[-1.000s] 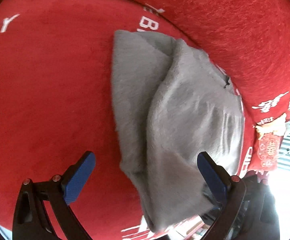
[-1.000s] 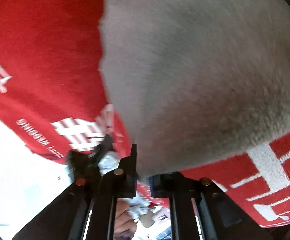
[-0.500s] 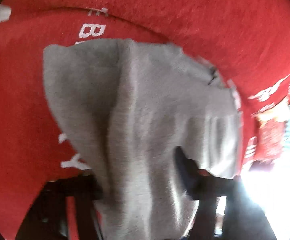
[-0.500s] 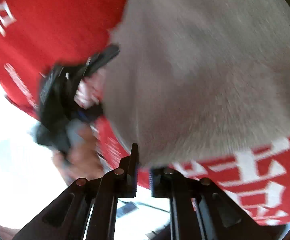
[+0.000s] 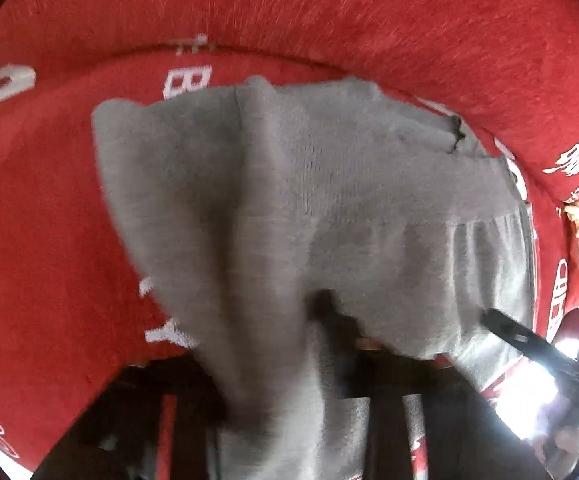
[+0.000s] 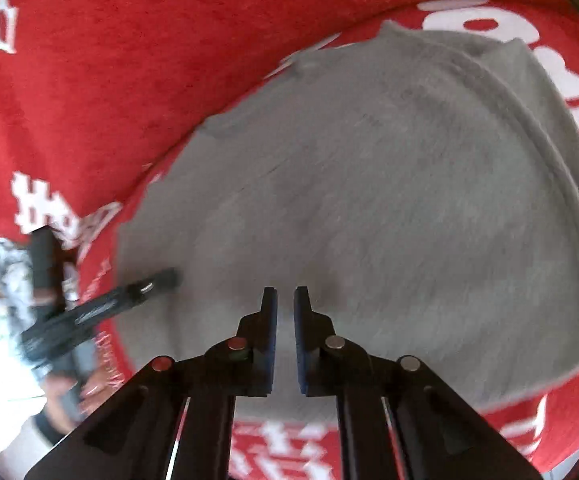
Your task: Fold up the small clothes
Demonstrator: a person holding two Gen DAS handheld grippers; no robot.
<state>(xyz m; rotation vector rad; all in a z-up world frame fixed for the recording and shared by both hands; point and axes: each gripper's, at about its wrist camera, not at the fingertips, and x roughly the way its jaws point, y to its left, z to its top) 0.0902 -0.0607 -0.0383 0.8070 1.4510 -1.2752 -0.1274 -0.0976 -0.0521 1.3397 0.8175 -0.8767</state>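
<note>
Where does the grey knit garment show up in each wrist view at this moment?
Left wrist: the grey knit garment fills the centre, draping down to the bottom edge.
Right wrist: it covers the centre and right, lying flat.
Shared landmark: the red cloth with white lettering beneath it.

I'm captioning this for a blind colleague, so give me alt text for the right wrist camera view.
A grey garment lies spread on a red cloth with white lettering, filling most of the view. The right gripper hangs over it, jaws nearly together and empty. The left gripper meets the garment's left edge.
</note>
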